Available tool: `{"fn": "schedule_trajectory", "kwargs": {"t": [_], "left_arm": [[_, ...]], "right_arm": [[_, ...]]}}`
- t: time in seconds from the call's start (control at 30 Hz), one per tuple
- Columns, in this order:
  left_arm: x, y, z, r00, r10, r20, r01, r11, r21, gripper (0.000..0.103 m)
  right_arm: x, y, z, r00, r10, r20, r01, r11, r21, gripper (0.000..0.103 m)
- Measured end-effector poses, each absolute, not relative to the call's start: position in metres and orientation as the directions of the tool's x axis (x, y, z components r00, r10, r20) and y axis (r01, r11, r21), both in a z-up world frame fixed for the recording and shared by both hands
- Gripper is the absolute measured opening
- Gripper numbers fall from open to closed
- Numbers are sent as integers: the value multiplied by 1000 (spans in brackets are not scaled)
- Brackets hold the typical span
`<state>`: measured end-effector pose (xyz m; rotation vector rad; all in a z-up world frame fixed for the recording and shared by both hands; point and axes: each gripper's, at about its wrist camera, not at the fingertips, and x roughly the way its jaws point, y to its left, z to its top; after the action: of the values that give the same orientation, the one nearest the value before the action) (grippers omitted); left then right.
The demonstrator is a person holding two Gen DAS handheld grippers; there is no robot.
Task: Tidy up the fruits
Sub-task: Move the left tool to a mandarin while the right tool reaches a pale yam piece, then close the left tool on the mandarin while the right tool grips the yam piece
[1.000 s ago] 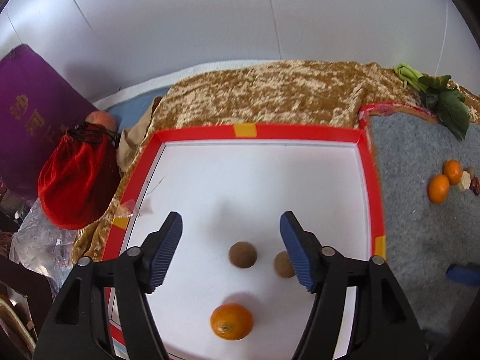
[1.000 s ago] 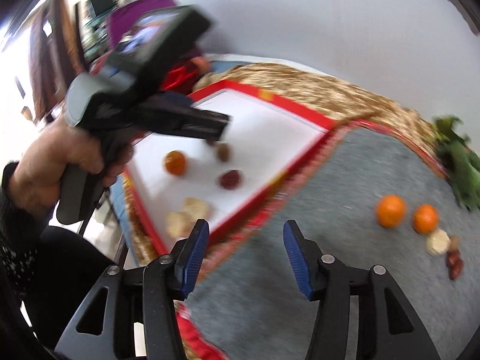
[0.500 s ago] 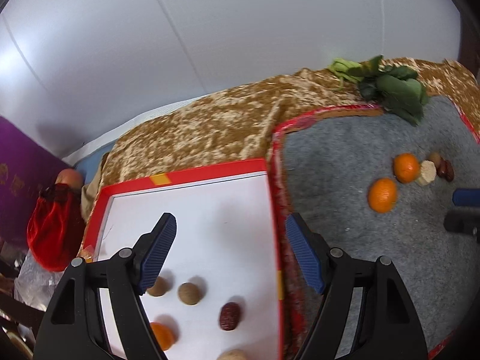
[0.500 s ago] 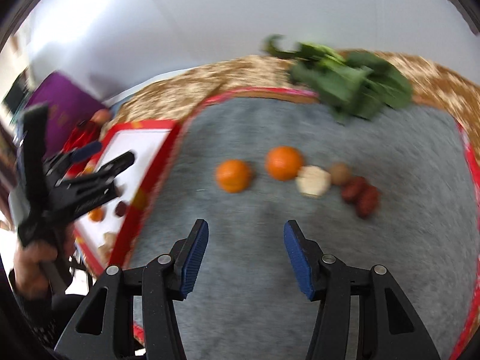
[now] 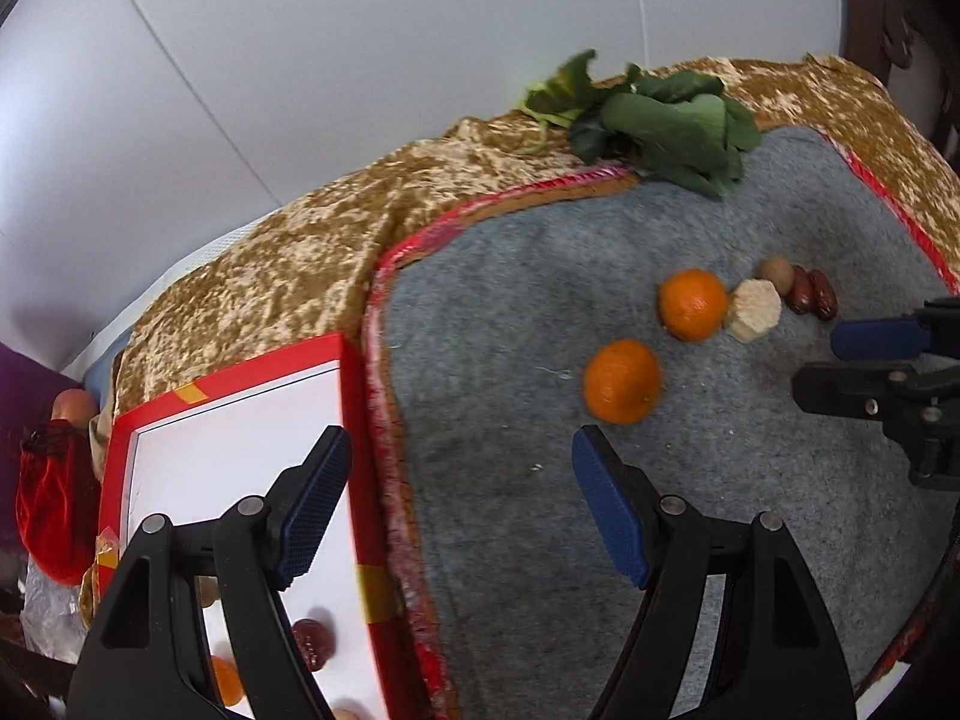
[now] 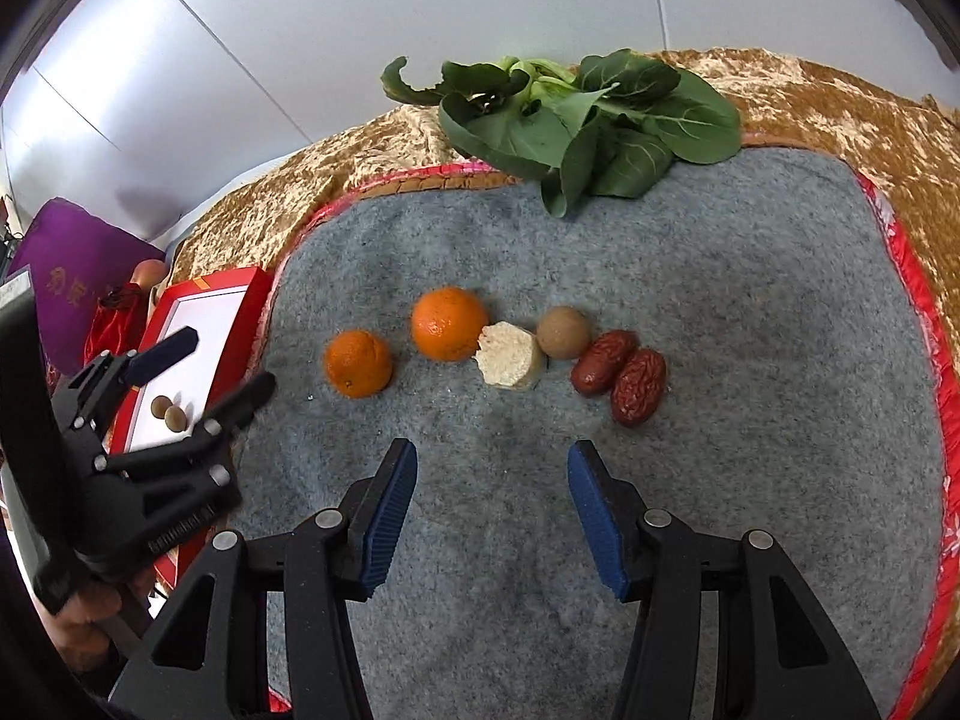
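On the grey mat [image 6: 720, 276] lie two oranges [image 6: 358, 363] [image 6: 449, 323], a pale ginger-like chunk [image 6: 509, 354], a brown longan [image 6: 562, 332] and two red dates [image 6: 624, 369]. The near orange [image 5: 622, 381] lies just beyond my left gripper [image 5: 462, 510], which is open and empty above the mat's left edge. My right gripper [image 6: 492, 510] is open and empty, short of the row. The red-rimmed white tray [image 5: 354, 420] at left holds a date [image 5: 312, 642], an orange [image 5: 227, 681] and brown longans [image 6: 170, 412].
A bunch of green leafy vegetable [image 6: 576, 126] lies at the mat's far edge. A gold cloth [image 5: 288, 276] covers the table. A red pouch [image 5: 51, 510] and purple bag [image 6: 54, 264] sit beyond the tray at left. A white wall stands behind.
Both grippers have swung right from the tray toward the grey mat. The loose fruit row now sits in front of the right gripper, and the near orange is close to the left one.
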<state>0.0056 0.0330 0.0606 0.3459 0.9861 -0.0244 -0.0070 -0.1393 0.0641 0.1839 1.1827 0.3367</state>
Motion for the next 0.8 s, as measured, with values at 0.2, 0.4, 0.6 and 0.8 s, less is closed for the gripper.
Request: {"fn": "schedule_trajectory", "kwargs": {"t": [0.2,0.4,0.6,0.8], "left_arm": [[7,23,49,528,106,-842,234,936,264,76],[14,16,40,518,67,-853,270,933,238,76],[24,13,37,491,-35,-871,298,946,130,76],[33,8,30,483,-55,-874,296,950,103,76]], "right_arm": [[2,-125,59,350,312,-883,-165,949,270,54],[18,-116,48,357,248,-901,-128,968,216,54],[32,-106,43,360,195,-912,-115,980,165,54],[35,-101,41,349,141,-926,-105,988,111,44]]}}
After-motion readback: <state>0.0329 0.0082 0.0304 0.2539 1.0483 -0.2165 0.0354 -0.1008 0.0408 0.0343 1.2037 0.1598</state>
